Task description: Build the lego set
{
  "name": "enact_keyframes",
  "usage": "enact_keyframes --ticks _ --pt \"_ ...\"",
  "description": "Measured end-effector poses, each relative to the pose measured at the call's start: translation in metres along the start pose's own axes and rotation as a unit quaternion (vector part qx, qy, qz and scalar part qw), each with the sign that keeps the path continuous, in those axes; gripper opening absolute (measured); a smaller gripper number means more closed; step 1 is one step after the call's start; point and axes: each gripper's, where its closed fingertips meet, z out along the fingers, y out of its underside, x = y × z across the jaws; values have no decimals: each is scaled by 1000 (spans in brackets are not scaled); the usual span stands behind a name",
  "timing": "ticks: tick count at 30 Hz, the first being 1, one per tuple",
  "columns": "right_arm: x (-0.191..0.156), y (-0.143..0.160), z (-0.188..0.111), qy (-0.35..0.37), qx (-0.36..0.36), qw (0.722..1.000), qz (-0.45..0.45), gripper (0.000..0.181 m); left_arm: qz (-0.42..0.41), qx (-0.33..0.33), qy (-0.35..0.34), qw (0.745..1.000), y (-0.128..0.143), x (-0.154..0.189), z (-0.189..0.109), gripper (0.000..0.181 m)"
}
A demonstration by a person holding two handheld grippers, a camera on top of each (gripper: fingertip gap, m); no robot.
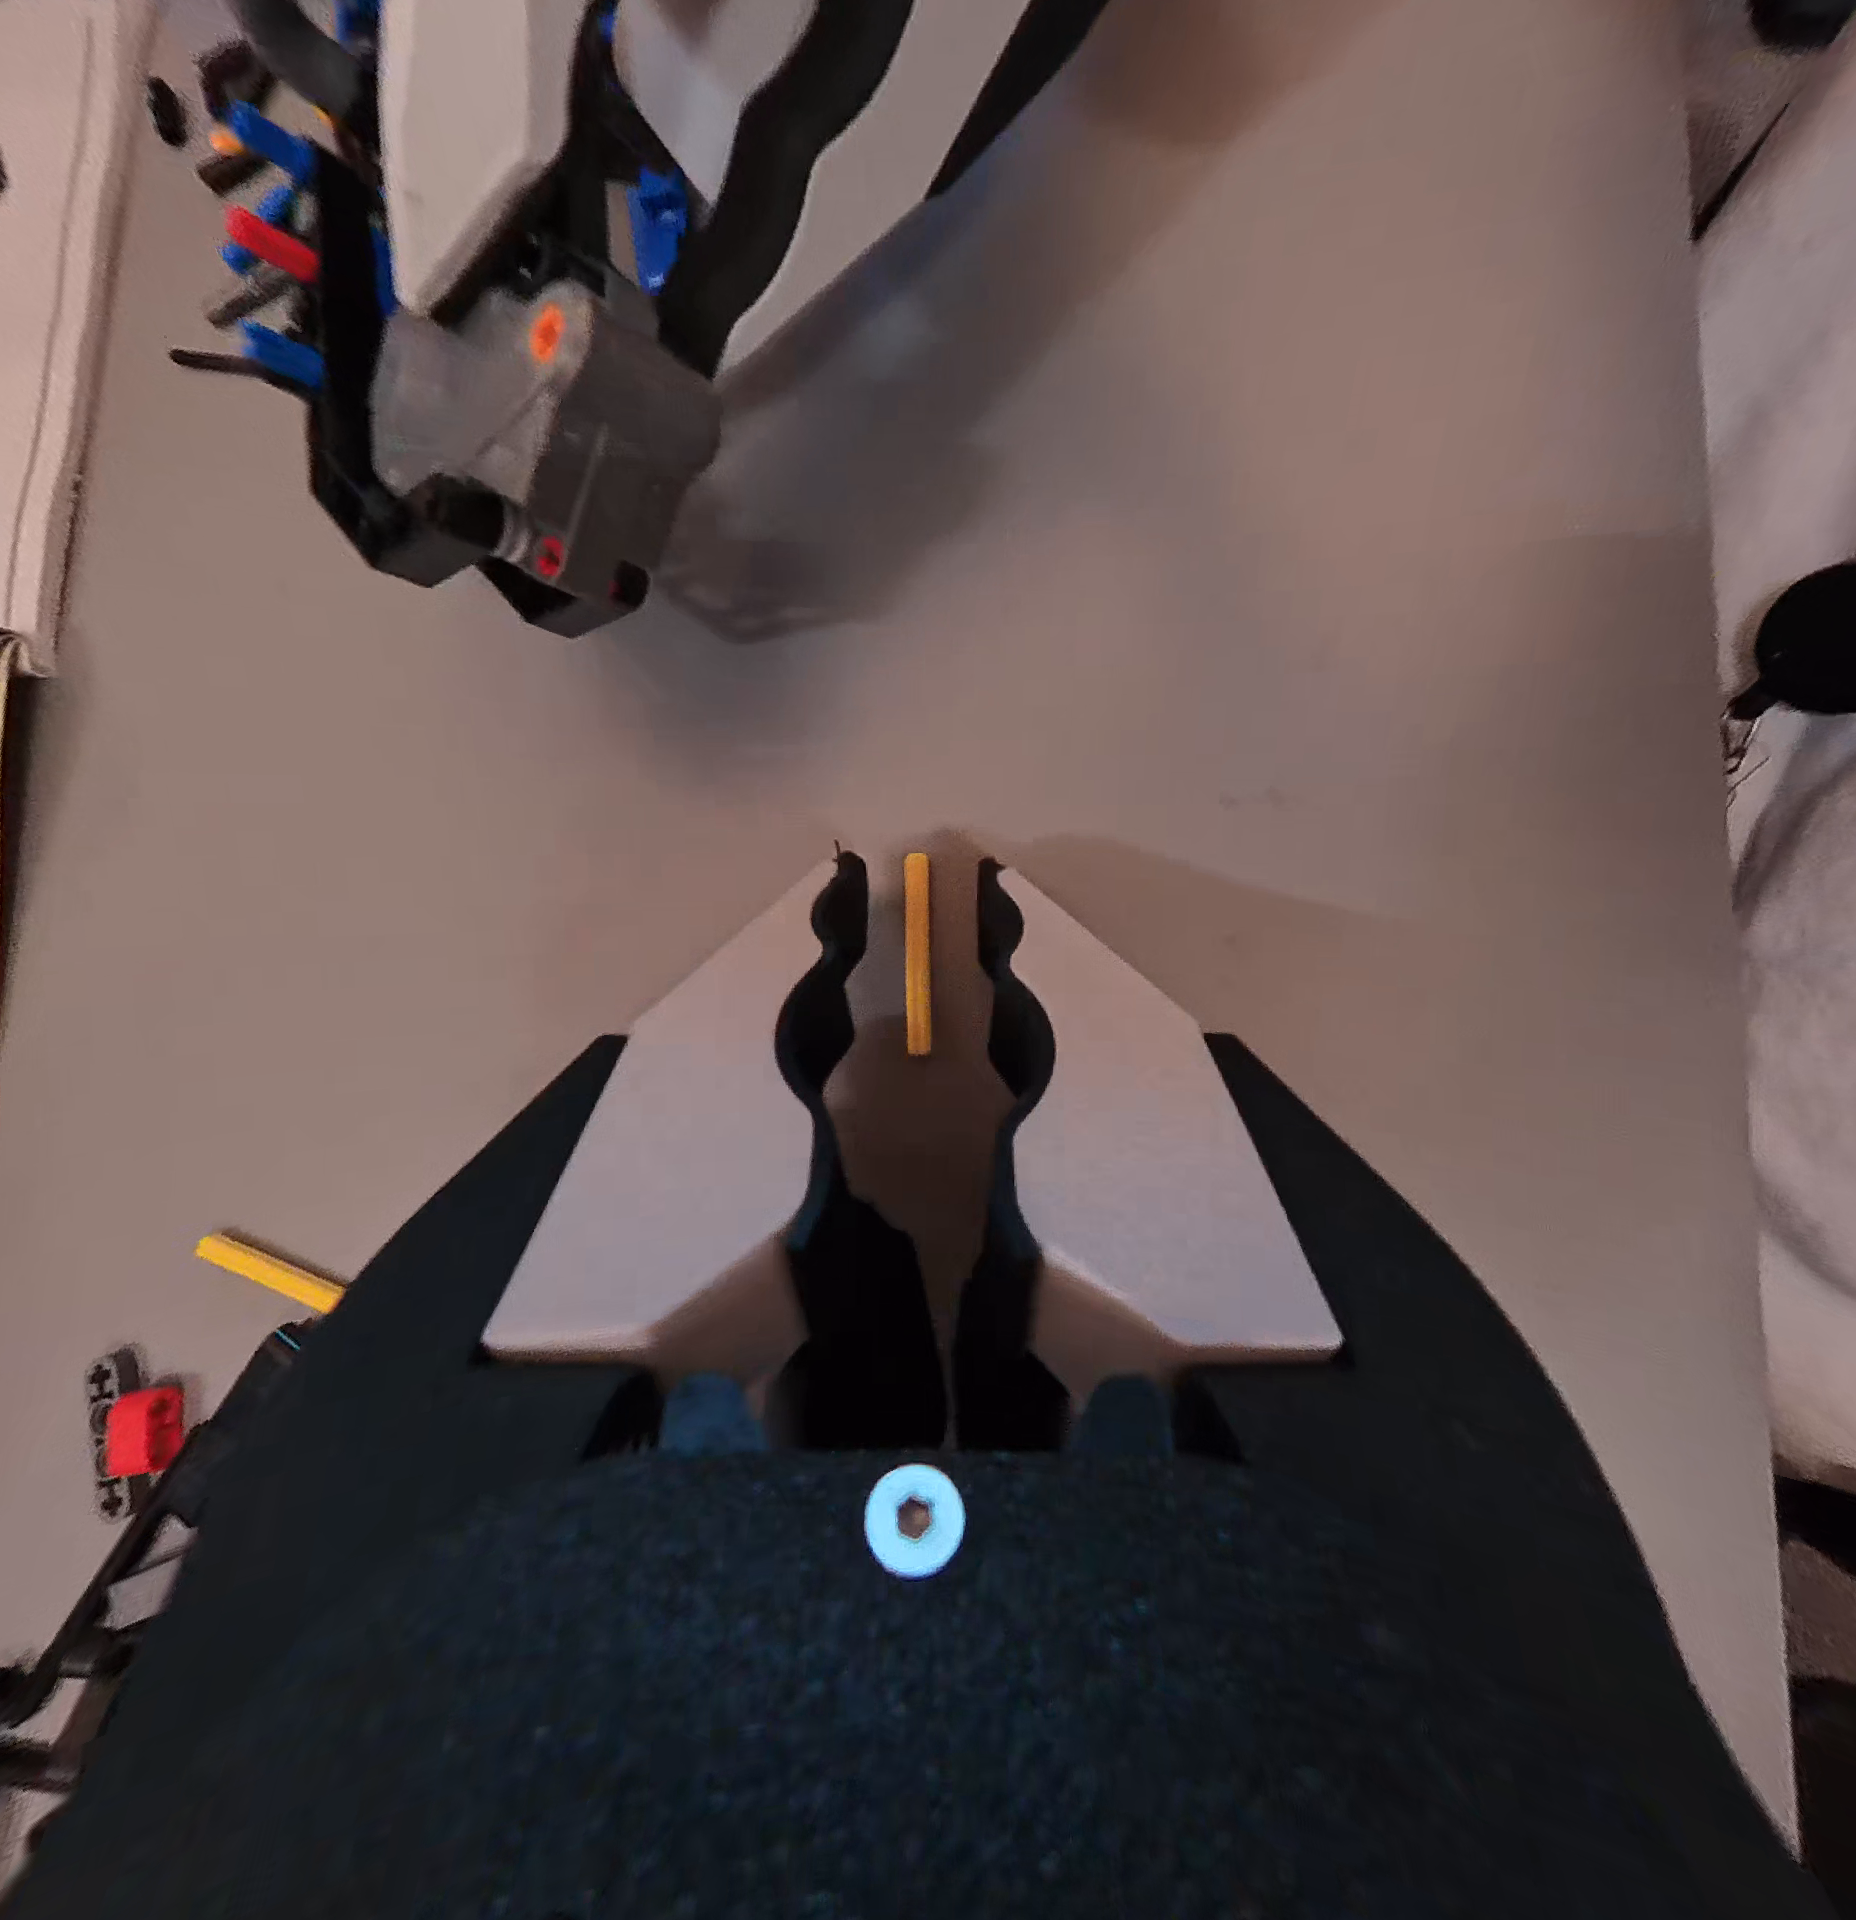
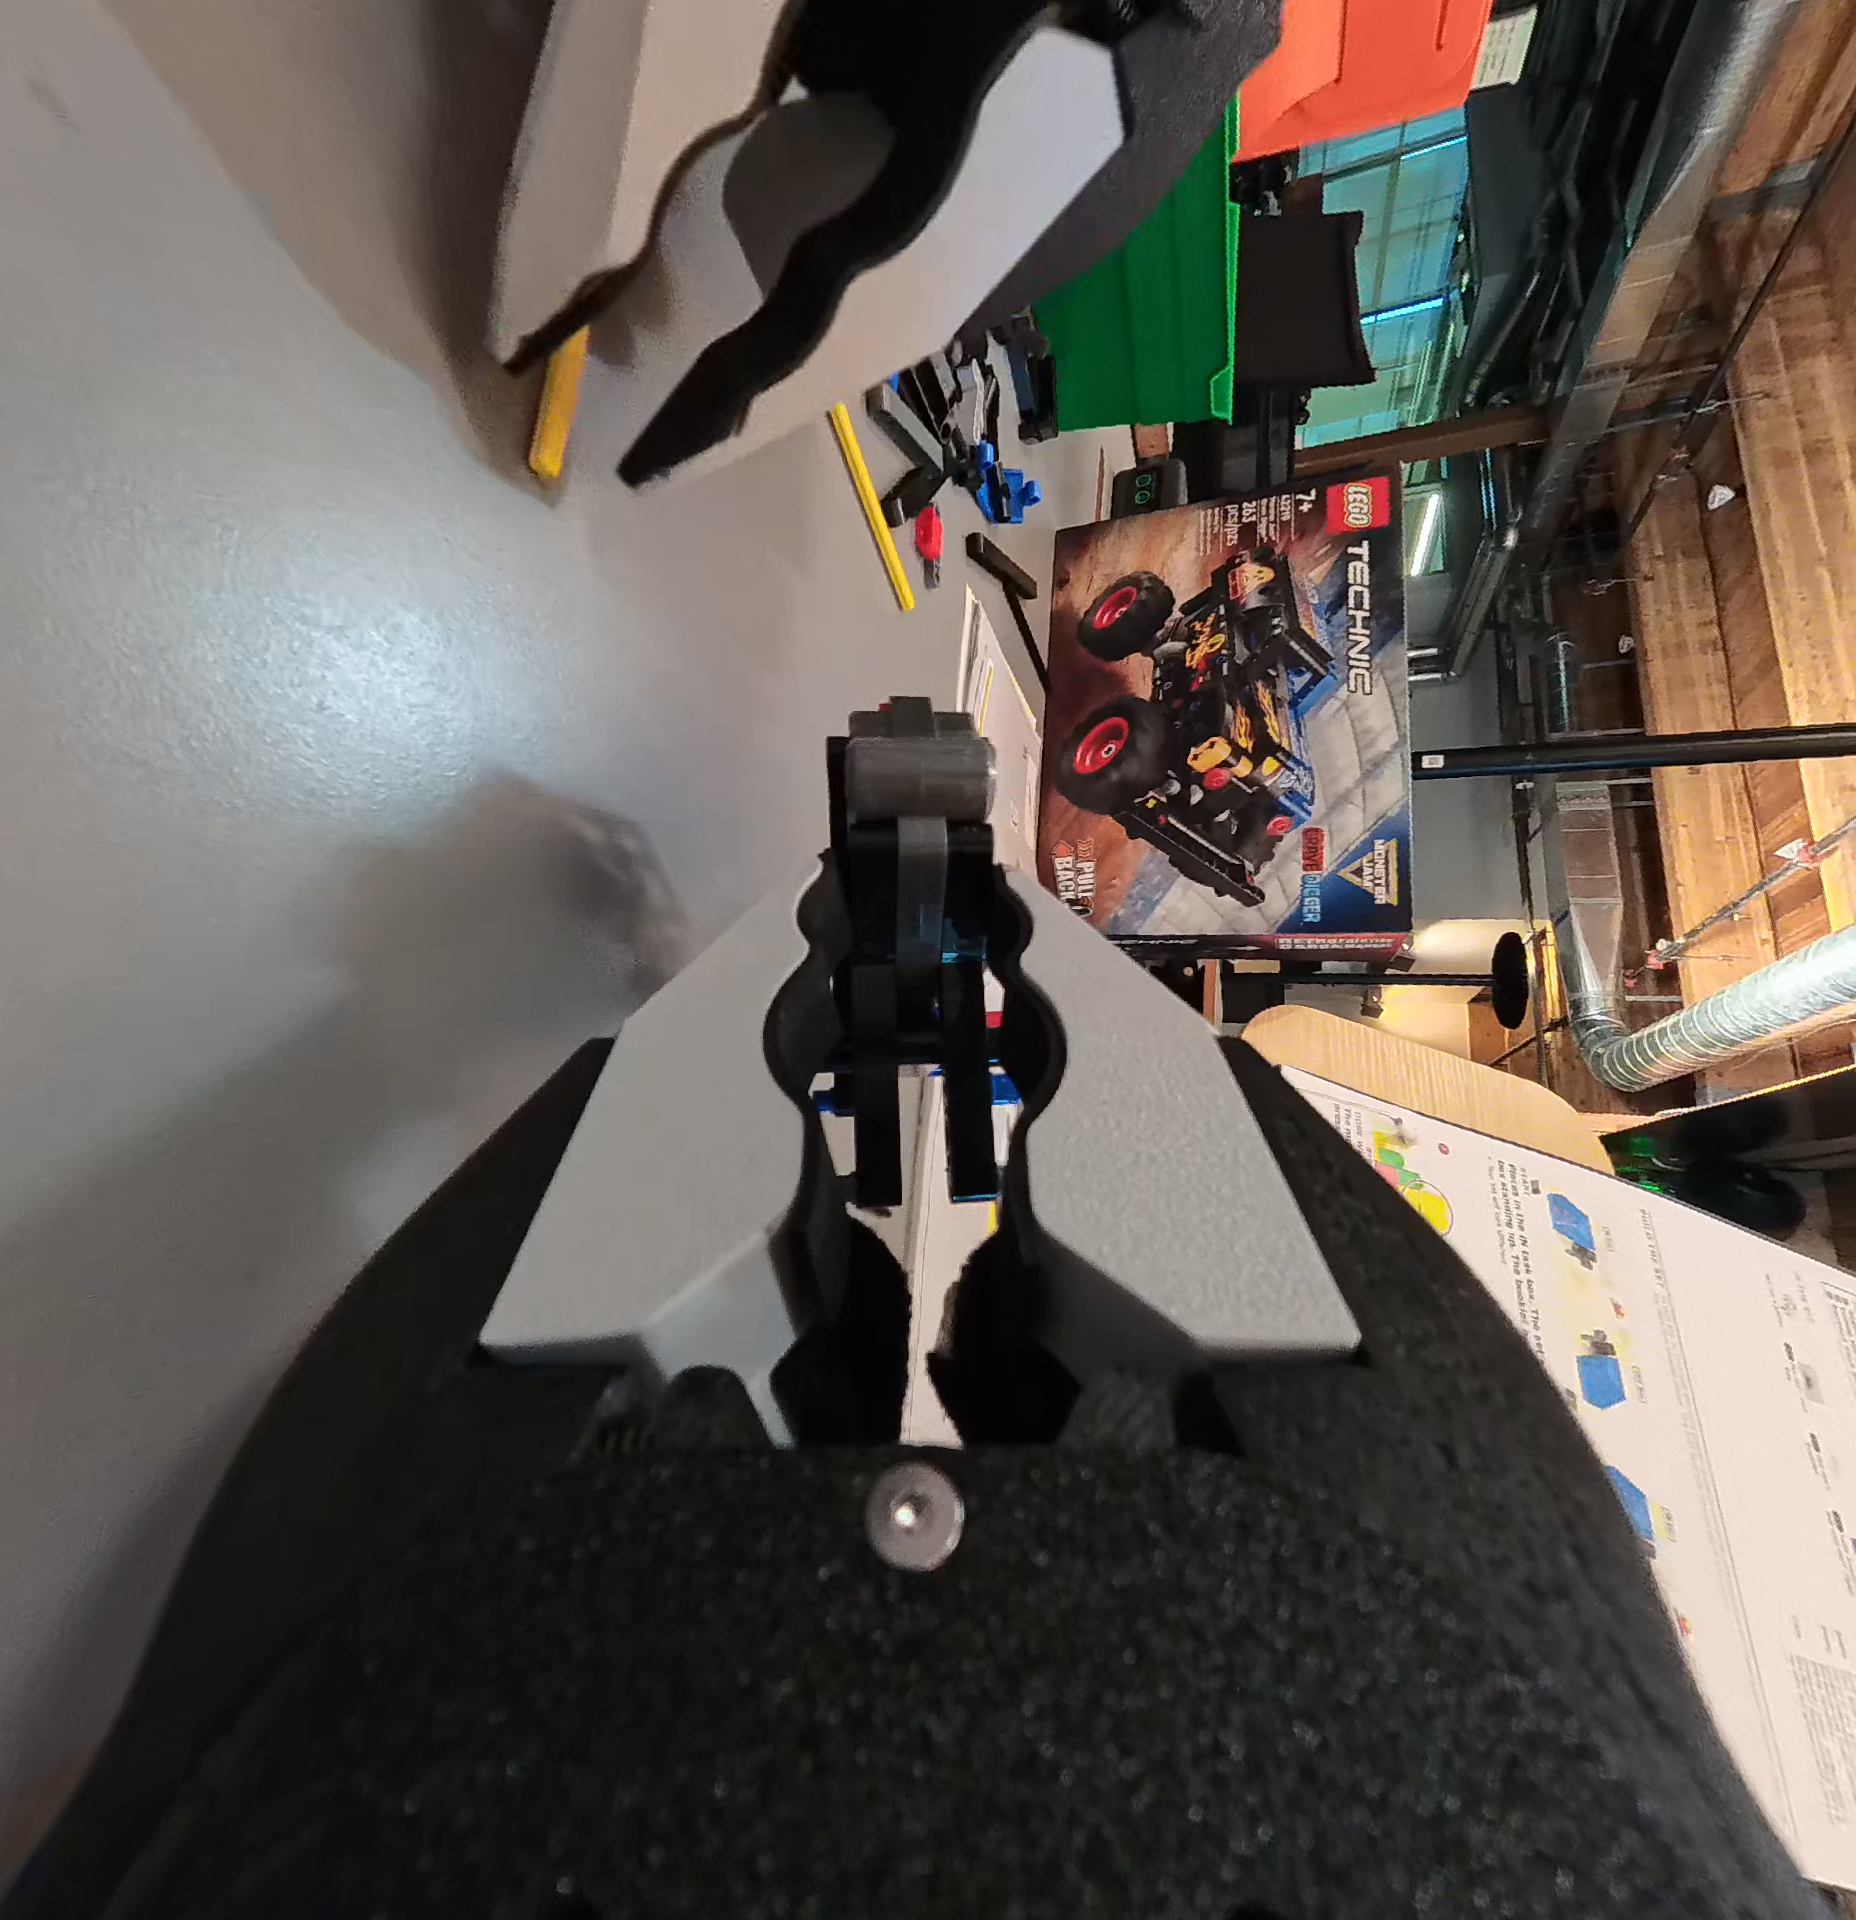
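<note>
My left gripper [image 1: 919, 873] is open, low over the white table [image 1: 1267, 644]. A short yellow axle [image 1: 916, 951] lies on the table between its fingers, with a gap on each side. My right gripper [image 2: 913, 883] is shut on a black and grey Lego assembly [image 2: 919, 774] and holds it above the table. The assembly [image 1: 529, 447] also shows at the upper left of the left wrist view, held off the table. In the right wrist view the left gripper [image 2: 581, 416] straddles the yellow axle [image 2: 558, 400].
A second yellow axle [image 1: 269, 1273] and a red piece [image 1: 145, 1434] lie at the left. Loose blue, red and black pieces [image 1: 259, 208] lie behind the assembly. The set's box [image 2: 1225, 717], a long yellow axle [image 2: 872, 520], a green bin [image 2: 1142, 312] and an instruction sheet [image 2: 1630, 1403] are nearby. The gap from one gripper's tips to the other's is roughly 10 cm. The red piece [image 1: 145, 1434] is about 15 cm from my left fingertips.
</note>
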Motion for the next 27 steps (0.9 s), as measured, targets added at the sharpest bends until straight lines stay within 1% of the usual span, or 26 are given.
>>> enact_keyframes --ticks 2,3,5,6,8,11,13,14,16,17,19,20,22,24,27 --pt "-1 0 1 -2 0 1000 -1 25 -7 26 -1 1000 0 -1 -5 19" --pt "-2 0 1 -4 0 1000 -1 25 -12 29 -4 999 3 -3 -6 18" --pt "-2 1 1 -5 -1 1000 0 25 -20 19 -6 1000 14 -6 -5 16" --pt "-2 2 1 -6 -1 1000 2 25 -25 24 -2 999 16 -6 -6 14" --pt "-2 4 2 -7 -2 1000 6 25 -34 32 20 999 17 0 -6 3" --pt "-2 7 2 -7 -6 1000 6 25 -33 30 25 999 19 2 -8 3" --pt "-2 7 2 -7 -6 1000 7 25 -14 22 15 1000 19 2 -8 3" --pt "-2 7 2 -8 -5 1000 10 25 -6 7 11 1000 21 1 -10 3" --pt "-4 7 3 -13 -5 1000 10 25 11 -45 2 999 27 -4 -19 2" --pt "-5 7 3 -14 -4 1000 9 25 26 -76 -7 997 29 -9 -27 2" --pt "-7 5 4 -17 -2 1000 7 25 50 -133 2 990 31 -14 -45 3" --pt "-8 3 4 -19 0 1000 6 25 50 -148 7 988 28 -18 -53 3" --pt "-7 -1 2 -16 3 1000 1 25 41 -155 20 987 18 -25 -62 2" --pt "-6 -5 0 -12 8 1000 -3 25 36 -137 23 990 5 -32 -63 2" --pt "-7 -9 0 -17 10 1000 -5 25 18 -110 37 993 -24 -38 -63 2"
